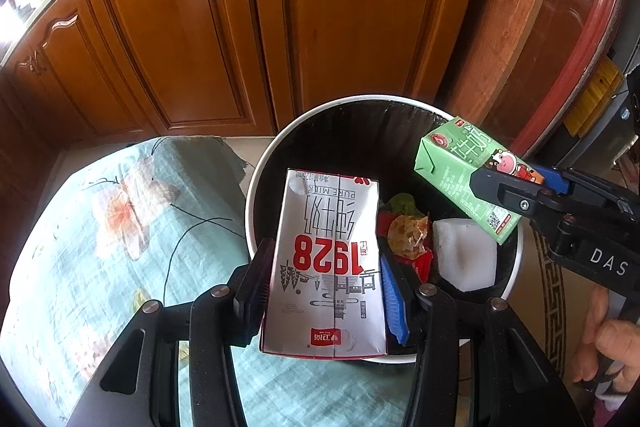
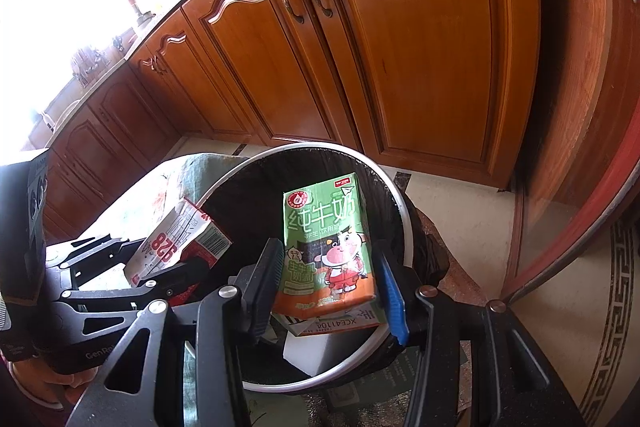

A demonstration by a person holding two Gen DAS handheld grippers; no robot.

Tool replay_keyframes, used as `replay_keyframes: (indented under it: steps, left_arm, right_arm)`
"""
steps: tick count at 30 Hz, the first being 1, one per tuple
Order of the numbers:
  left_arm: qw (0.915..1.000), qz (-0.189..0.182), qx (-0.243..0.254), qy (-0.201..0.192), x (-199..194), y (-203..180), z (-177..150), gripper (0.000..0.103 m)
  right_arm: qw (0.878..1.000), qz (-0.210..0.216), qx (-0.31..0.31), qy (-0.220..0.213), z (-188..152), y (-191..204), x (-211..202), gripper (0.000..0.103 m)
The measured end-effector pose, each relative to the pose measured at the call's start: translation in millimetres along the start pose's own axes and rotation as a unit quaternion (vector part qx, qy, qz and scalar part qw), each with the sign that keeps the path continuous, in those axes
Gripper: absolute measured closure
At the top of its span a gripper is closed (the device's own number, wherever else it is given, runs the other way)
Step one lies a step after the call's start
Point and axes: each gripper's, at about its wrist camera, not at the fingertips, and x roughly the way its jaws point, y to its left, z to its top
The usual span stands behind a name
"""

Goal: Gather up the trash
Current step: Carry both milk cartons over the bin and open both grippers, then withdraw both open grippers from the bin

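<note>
Both your grippers tilt steeply down over the lined trash bin (image 1: 256, 187). Your left gripper (image 1: 326, 283) clamps a white milk carton (image 1: 328, 259) reading "1928" and "PURE MILK", above the bin's near rim. Your right gripper (image 2: 326, 283) clamps a green milk carton (image 2: 324, 247), stamped "XCE41104", over the bin's mouth.
</note>
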Motion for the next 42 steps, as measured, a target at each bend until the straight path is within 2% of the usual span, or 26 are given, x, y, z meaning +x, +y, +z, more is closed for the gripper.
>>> replay_keyframes:
  steps: [2, 3, 5, 10, 17, 22, 24, 29, 34, 36, 37, 42]
  left_arm:
    - [1.0000, -0.002, -0.005, 0.000, -3.2, 0.9, 0.6, 0.053]
    - [1.0000, -0.002, -0.007, -0.002, -5.5, 1.1, 0.7, 0.048]
    - [0.9999, -0.002, -0.008, -0.008, -11.0, 2.8, 0.6, 0.046]
    - [0.9997, -0.004, -0.017, -0.019, -24.1, 7.3, -5.7, 0.045]
    - [0.9979, -0.012, -0.052, -0.036, -51.8, 15.0, -32.5, 0.045]
    - [0.9927, -0.019, -0.100, -0.064, -80.7, 27.1, -76.1, 0.040]
    - [0.9898, -0.021, -0.120, -0.073, -91.6, 33.0, -96.3, 0.039]
    - [0.9821, -0.026, -0.163, -0.091, -119.6, 47.5, -148.4, 0.035]
    - [0.9754, -0.016, -0.179, -0.127, -156.9, 55.5, -189.7, 0.033]
    - [0.9711, -0.008, -0.185, -0.151, -175.6, 56.9, -206.3, 0.024]
    - [0.9678, -0.003, -0.188, -0.167, -185.8, 57.3, -215.5, 0.023]
    - [0.9611, 0.018, -0.183, -0.206, -222.2, 50.9, -245.2, 0.023]
  right_arm:
    - [1.000, 0.007, 0.006, 0.002, 0.7, -2.1, 0.7, 0.054]
    - [1.000, 0.011, 0.011, 0.002, 1.3, -3.5, 0.7, 0.051]
    - [1.000, 0.015, 0.016, 0.000, 2.0, -5.3, -1.2, 0.048]
    - [0.999, 0.019, 0.025, -0.017, 0.0, -4.1, -14.5, 0.047]
    - [0.998, 0.029, 0.036, -0.036, -15.5, 1.9, -37.7, 0.041]
    - [0.996, 0.041, 0.048, -0.056, -46.5, 15.0, -57.5, 0.024]
    - [0.996, 0.045, 0.052, -0.062, -61.6, 21.6, -63.9, 0.021]
    - [0.994, 0.058, 0.062, -0.069, -96.5, 37.8, -78.1, 0.019]
    - [0.993, 0.058, 0.060, -0.083, -126.4, 58.7, -92.7, 0.016]
    - [0.992, 0.061, 0.063, -0.088, -135.6, 65.4, -99.9, 0.016]
    - [0.992, 0.061, 0.062, -0.093, -140.0, 70.0, -104.4, 0.015]
    - [0.991, 0.032, 0.020, -0.126, -150.6, 98.3, -130.8, 0.008]
